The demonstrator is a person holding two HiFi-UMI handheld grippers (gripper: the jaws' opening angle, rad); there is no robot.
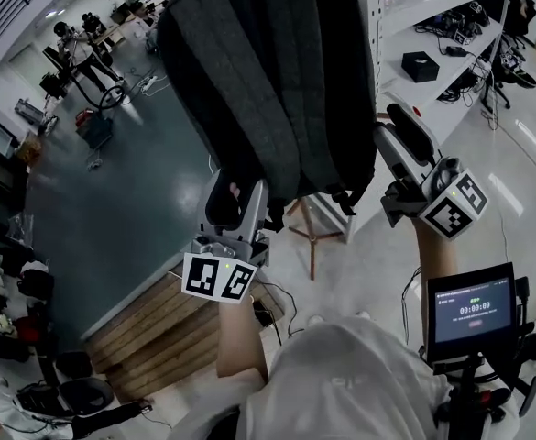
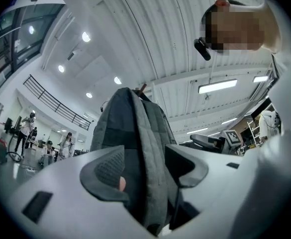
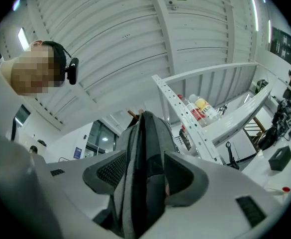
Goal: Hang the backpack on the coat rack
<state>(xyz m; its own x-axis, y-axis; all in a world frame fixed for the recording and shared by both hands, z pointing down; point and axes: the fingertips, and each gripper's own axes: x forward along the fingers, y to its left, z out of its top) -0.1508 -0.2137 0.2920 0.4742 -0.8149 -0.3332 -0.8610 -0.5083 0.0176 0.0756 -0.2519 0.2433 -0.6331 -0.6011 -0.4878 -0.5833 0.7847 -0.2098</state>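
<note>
- a big hall with a dark floor (image 1: 130, 172) and a white shelf (image 1: 451, 16) of gear on the right; people work far off.
- the backpack (image 1: 268, 81) is up high in front of the person, above the wooden legs of the rack (image 1: 311, 236). its top runs out of the head view.
- the left gripper (image 2: 144, 156) has its jaws wide. the bag's thick lower edge fills the gap and the pads look pressed on it, so i read this as a hold on the backpack.
- the right gripper (image 3: 145, 161) is clamped on the other lower edge, with fabric squeezed between its pads.
- in both gripper views a wooden peg (image 2: 143, 87) shows just over the backpack's top. whether the top loop is over it cannot be told.
- the step in hand looks like settling the bag on that peg, with the task near its end.
- to do it well:
  - raise both sides evenly so the bag stays upright and the loop clears the peg tip, then lower until the peg takes the weight.
  - lift upward rather than pushing across, since a rack on thin legs could tip or slide.
  - let go only once the bag hangs by itself, one gripper at a time, and watch for swing.
</note>
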